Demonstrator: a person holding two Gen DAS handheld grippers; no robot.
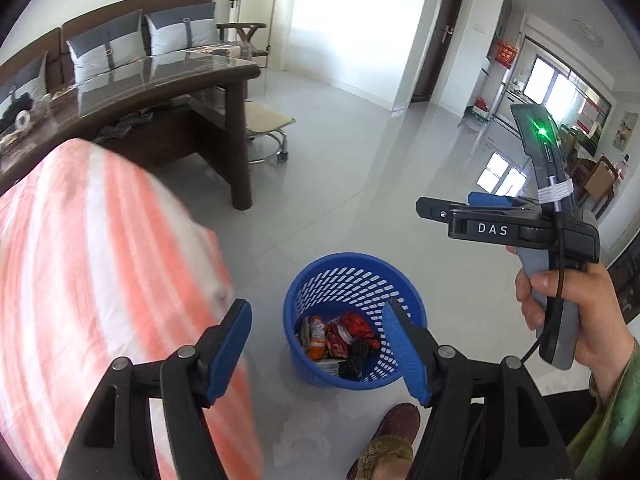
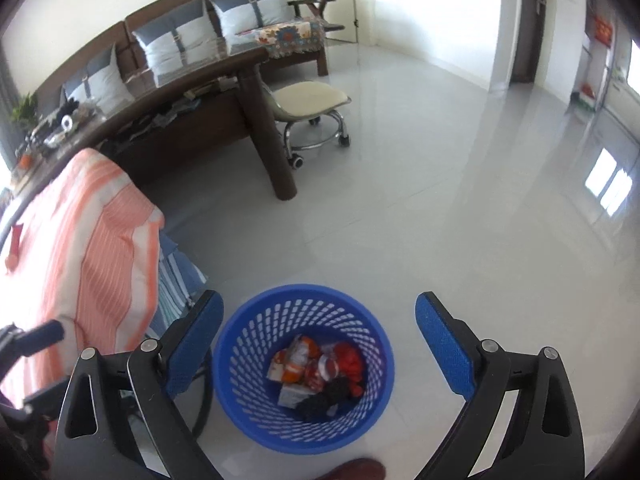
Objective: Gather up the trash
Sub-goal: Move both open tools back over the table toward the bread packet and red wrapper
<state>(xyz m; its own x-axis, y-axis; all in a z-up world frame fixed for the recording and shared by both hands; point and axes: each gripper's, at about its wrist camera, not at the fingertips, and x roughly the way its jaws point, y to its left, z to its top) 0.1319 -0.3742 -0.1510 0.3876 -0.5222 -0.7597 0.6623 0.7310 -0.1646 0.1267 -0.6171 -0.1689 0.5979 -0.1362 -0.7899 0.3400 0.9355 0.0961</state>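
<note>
We look down past our right gripper (image 2: 320,344), its blue pads spread wide with nothing between them, onto a blue basket (image 2: 240,336) standing on the pale floor (image 2: 440,220). Inside it lie crumpled wrappers (image 2: 316,376), orange, red and black. An orange-striped cloth (image 2: 80,256) hangs just left of the basket.

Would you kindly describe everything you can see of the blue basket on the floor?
The blue basket is a round, plastic-looking bin with slotted mesh walls and a solid rim, narrowing toward its base. It stands upright on the pale glossy tile floor, close to an orange-and-white striped cloth. At its bottom lies a small pile of trash: orange, red and white wrappers and dark crumpled bits. It is mostly empty above that. Neither gripper touches it.
</note>
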